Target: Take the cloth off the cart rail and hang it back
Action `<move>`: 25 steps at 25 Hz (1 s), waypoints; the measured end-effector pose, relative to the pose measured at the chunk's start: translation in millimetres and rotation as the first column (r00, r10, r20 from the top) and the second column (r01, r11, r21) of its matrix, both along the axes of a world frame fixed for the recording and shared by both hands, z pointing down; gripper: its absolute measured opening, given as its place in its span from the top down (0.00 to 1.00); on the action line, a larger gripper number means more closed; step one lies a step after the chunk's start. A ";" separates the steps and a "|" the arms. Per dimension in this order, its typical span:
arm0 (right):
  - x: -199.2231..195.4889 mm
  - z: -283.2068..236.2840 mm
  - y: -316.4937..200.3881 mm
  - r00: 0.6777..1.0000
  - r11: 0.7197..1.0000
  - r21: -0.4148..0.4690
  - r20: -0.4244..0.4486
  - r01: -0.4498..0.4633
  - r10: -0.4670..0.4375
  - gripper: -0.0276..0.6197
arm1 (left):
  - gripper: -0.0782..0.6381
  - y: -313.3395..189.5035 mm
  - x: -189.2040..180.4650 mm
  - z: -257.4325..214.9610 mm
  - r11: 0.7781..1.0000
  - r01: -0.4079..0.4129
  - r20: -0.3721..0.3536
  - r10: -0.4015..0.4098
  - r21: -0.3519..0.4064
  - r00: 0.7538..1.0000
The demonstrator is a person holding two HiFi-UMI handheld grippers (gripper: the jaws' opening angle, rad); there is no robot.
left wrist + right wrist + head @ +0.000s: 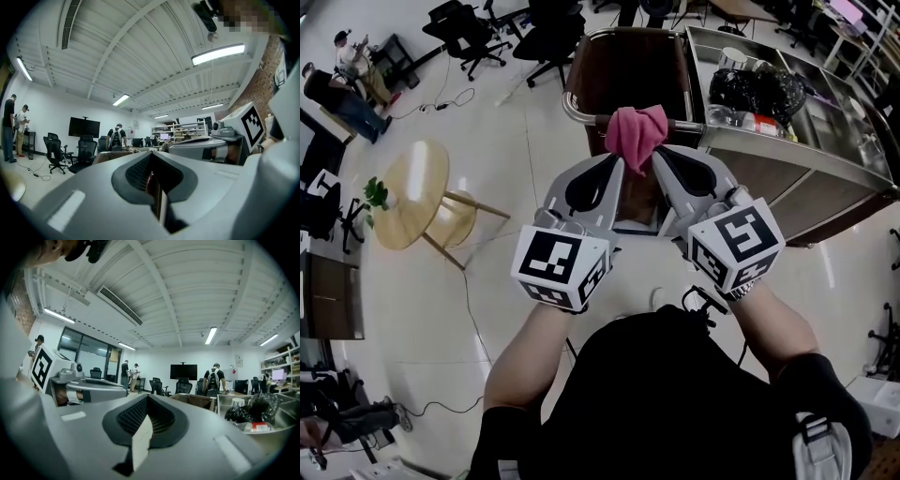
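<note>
A bunched pink cloth [637, 133] sits at the chrome rail [578, 113] of the steel cart [787, 152]; whether it still rests on the rail I cannot tell. My left gripper [617, 163] is shut on its left lower edge. My right gripper [659, 156] is shut, its tip under the cloth's right corner. The left gripper view shows the left gripper [151, 157] with a thin pink strip of the cloth [149, 182] between its closed jaws. Seen from its own view, the right gripper [147, 398] has its jaws together and no cloth shows there.
The cart's tray holds a black bag [756, 89] and small items. A round wooden table [412, 192] with a small plant [377, 194] stands to the left. Office chairs [478, 33] and a floor cable [441, 103] lie beyond. People stand across the room.
</note>
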State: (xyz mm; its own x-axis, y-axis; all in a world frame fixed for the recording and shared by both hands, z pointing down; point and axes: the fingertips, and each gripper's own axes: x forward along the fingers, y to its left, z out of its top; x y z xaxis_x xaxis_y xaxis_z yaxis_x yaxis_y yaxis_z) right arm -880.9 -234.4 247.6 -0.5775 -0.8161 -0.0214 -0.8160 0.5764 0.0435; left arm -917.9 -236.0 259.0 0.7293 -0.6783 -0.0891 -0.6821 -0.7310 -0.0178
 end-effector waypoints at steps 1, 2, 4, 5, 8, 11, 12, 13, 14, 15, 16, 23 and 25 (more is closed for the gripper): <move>1.6 1.2 5.7 1.000 1.000 0.006 0.000 0.001 -0.001 0.96 | 0.89 4.6 1.8 1.8 1.000 0.001 -0.001 -0.001 0.003 1.000; 3.9 2.7 10.8 1.000 1.000 0.012 0.001 0.004 -0.004 0.96 | 0.89 8.4 4.4 4.1 1.000 0.002 -0.001 -0.002 0.006 1.000; 10.5 5.1 19.1 1.000 1.000 0.024 -0.001 0.010 -0.010 0.96 | 0.89 14.4 11.4 7.4 1.000 0.006 -0.001 -0.006 0.013 1.000; 14.1 5.0 23.3 1.000 0.999 0.029 -0.003 0.014 -0.014 0.96 | 0.89 17.5 15.0 7.4 1.000 0.009 -0.002 -0.009 0.017 1.000; 25.3 1.6 38.7 1.000 0.999 0.044 -0.008 0.028 -0.028 0.96 | 0.89 29.2 25.2 3.4 0.999 0.023 -0.006 -0.023 0.024 1.000; 35.5 0.5 54.1 0.999 0.998 0.049 -0.012 0.042 -0.042 0.96 | 0.89 40.3 34.5 1.5 0.999 0.041 -0.010 -0.041 0.025 0.999; 38.8 0.8 58.7 0.999 0.998 0.049 -0.012 0.046 -0.045 0.96 | 0.89 43.6 37.8 1.9 0.999 0.046 -0.011 -0.046 0.023 0.999; 42.2 0.9 63.1 0.999 0.997 0.050 -0.012 0.050 -0.050 0.96 | 0.89 46.9 41.6 2.5 0.998 0.051 -0.011 -0.051 0.021 0.999; 46.1 1.0 67.1 0.998 0.997 0.051 -0.012 0.056 -0.055 0.96 | 0.89 49.9 46.1 3.3 0.998 0.055 -0.012 -0.055 0.020 0.998; 50.5 1.3 70.7 0.998 0.997 0.052 -0.011 0.061 -0.061 0.96 | 0.89 52.8 51.1 4.1 0.998 0.059 -0.012 -0.059 0.018 0.998; 55.0 1.3 74.2 0.998 0.996 0.053 -0.009 0.066 -0.066 0.96 | 0.89 55.5 56.4 4.9 0.998 0.064 -0.012 -0.064 0.017 0.998; 81.1 6.8 98.7 0.995 0.995 0.032 0.003 0.098 -0.098 0.96 | 0.89 76.3 88.1 13.2 0.996 0.092 0.005 -0.092 0.020 0.996; 87.4 10.3 102.1 0.995 0.994 0.026 0.010 0.102 -0.102 0.96 | 0.89 79.9 93.4 17.0 0.995 0.099 0.008 -0.099 0.018 0.995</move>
